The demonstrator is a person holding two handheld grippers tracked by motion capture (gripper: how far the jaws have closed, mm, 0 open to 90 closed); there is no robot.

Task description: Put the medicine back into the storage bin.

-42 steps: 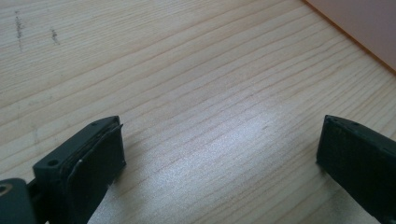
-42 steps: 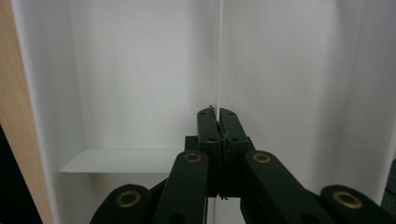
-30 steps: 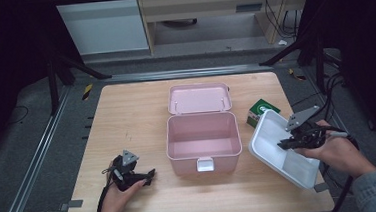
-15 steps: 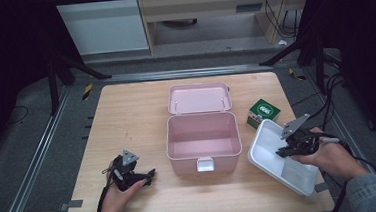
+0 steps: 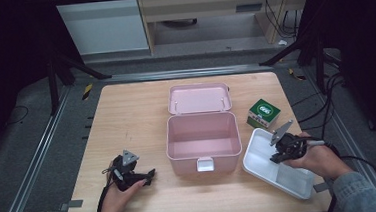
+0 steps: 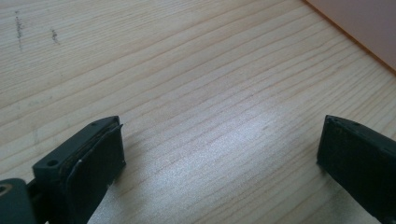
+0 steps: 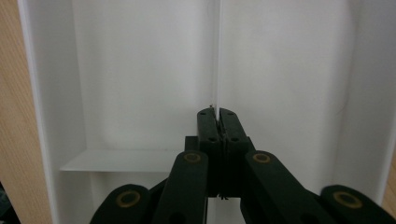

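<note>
A white compartment tray (image 5: 256, 162) lies at the table's front right, just right of an open pink box (image 5: 203, 135) whose lid (image 5: 199, 98) leans back behind it. My right gripper (image 5: 278, 153) reaches down into the tray. In the right gripper view its jaws (image 7: 217, 114) are shut on the tray's thin upright divider (image 7: 218, 56), with white tray floor (image 7: 140, 84) on both sides. My left gripper (image 5: 148, 176) rests on the wood at the front left, open, with bare table between its pads (image 6: 93, 158). A corner of the pink box (image 6: 364, 23) lies beyond it.
A small green carton (image 5: 263, 112) stands behind the tray, right of the pink box. The wooden table (image 5: 127, 120) has free room on its left half. Dark floor, rails and cables surround the table.
My right gripper has come down and toward the front with the white tray; the tray, tilted and raised before, now lies low on the table. The left gripper has not moved.
</note>
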